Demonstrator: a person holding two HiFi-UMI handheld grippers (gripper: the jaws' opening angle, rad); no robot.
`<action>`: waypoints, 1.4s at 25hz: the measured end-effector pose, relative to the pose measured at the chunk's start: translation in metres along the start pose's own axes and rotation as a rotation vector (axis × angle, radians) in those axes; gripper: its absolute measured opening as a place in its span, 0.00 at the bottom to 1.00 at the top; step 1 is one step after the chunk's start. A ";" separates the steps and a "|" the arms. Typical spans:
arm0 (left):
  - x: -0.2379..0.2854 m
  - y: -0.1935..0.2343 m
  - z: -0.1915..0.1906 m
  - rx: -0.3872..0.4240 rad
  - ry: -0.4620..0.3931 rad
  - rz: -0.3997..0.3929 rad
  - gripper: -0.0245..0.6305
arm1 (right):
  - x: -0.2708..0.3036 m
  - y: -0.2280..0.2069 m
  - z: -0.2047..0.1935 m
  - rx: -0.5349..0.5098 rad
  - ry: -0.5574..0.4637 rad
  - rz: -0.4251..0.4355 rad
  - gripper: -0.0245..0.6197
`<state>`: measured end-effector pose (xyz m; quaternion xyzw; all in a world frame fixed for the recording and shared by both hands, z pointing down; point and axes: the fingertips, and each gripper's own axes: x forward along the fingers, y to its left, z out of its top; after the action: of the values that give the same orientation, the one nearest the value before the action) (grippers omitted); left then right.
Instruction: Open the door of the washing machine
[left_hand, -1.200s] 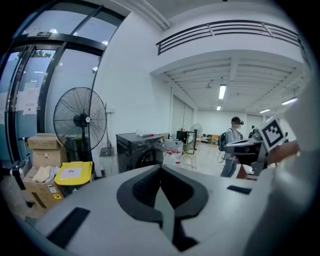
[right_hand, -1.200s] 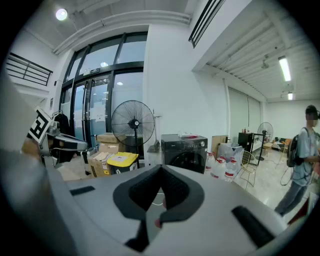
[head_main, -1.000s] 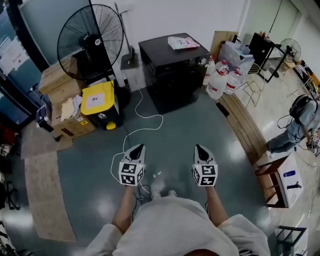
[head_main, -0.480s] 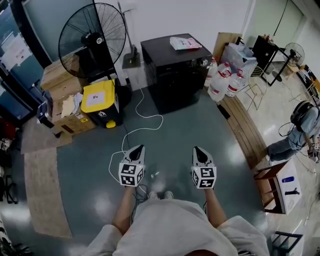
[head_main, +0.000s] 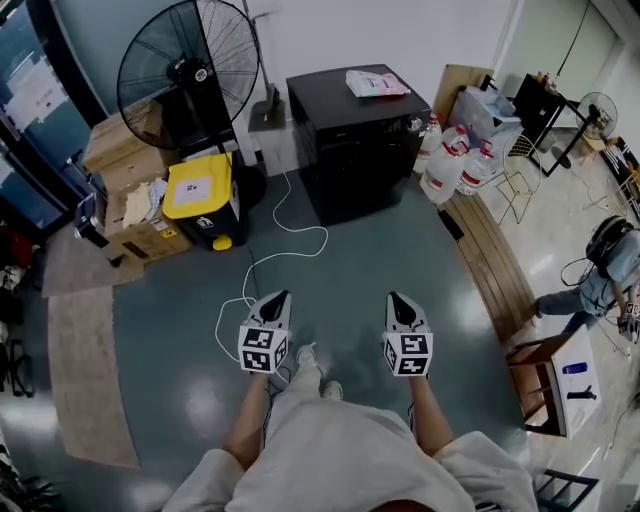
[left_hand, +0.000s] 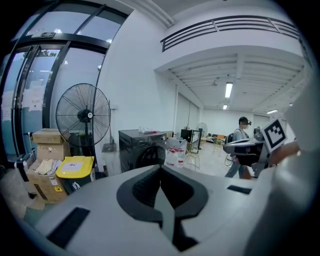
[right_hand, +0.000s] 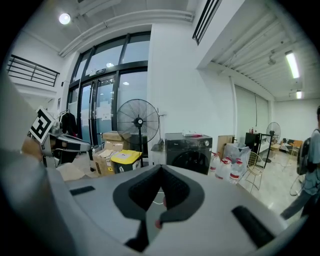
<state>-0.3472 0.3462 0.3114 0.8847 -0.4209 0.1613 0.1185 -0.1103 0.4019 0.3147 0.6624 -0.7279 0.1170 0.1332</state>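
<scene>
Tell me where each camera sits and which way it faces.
Head view: on the person's head, facing steeply down; forearms, left gripper, right gripper show.
Left gripper view: on that gripper, along its shut jaws toward the washing machine; right gripper at right edge.
Right gripper view: likewise, jaws shut; left gripper at left edge.
All share washing machine and fan.

The floor (head_main: 350, 265) is viewed from the head, from well above and steeply downward. Each gripper view is aimed nearly level along its own fingers (left_hand: 142, 192), close behind them. The washing machine (head_main: 357, 150), well ahead, is shared by all three views.
</scene>
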 end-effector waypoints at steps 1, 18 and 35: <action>0.003 0.001 0.000 -0.001 0.000 0.000 0.05 | 0.003 -0.001 -0.001 0.000 0.002 0.000 0.04; 0.122 0.065 0.035 0.002 0.001 -0.055 0.05 | 0.127 -0.031 0.033 -0.008 0.002 -0.032 0.04; 0.259 0.162 0.108 0.025 0.004 -0.128 0.05 | 0.281 -0.058 0.099 -0.007 0.013 -0.094 0.04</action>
<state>-0.3006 0.0261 0.3238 0.9111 -0.3610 0.1602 0.1181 -0.0810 0.1000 0.3191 0.6947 -0.6954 0.1124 0.1454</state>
